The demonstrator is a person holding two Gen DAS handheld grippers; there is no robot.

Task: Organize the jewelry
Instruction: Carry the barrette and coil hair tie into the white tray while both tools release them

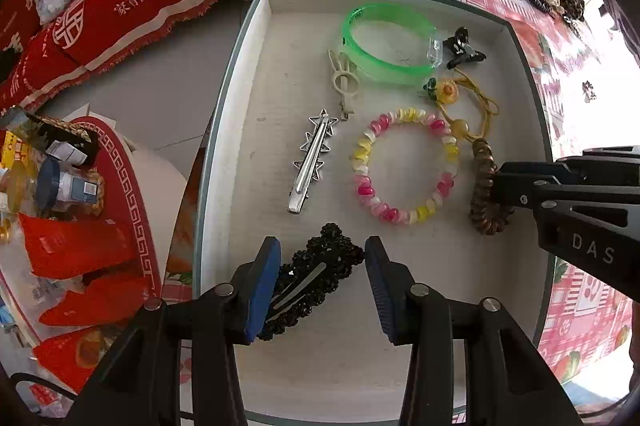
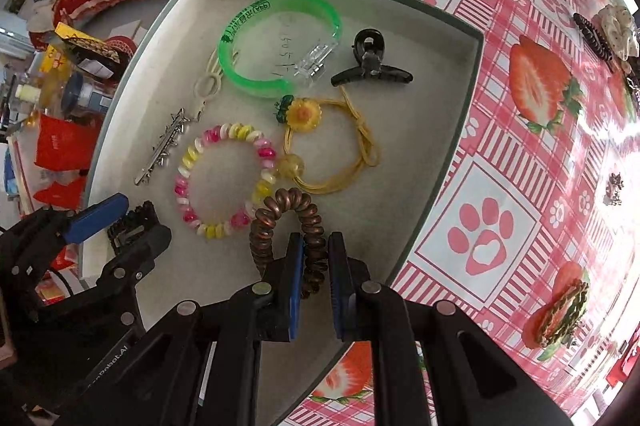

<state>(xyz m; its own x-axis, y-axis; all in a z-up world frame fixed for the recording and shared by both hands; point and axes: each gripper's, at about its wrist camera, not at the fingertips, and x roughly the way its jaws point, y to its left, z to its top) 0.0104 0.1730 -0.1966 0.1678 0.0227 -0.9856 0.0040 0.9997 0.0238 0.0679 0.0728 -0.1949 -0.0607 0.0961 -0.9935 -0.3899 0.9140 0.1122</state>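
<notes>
A shallow white tray (image 1: 224,130) (image 2: 452,162) lies on the strawberry tablecloth. My left gripper (image 1: 322,250) (image 2: 128,222) points down over the tray's near left part, shut on a black beaded hair clip (image 1: 320,278) (image 2: 134,220) that lies slantwise between its blue pads. My right gripper (image 2: 314,246) (image 1: 500,186) stands at the tray's right side, its pads closed on one strand of a brown spiral hair tie (image 2: 280,202) (image 1: 482,162). The tie's loop rests on the tray floor.
In the tray lie a green bangle (image 2: 240,74), a black claw clip (image 2: 372,66), a yellow flower hair tie (image 2: 332,154), a pink-yellow spiral bracelet (image 2: 224,182), a silver star clip (image 1: 310,162) and a cream clip (image 1: 344,86). On the cloth are a scrunchie (image 2: 616,30) and a braided tie (image 2: 564,310).
</notes>
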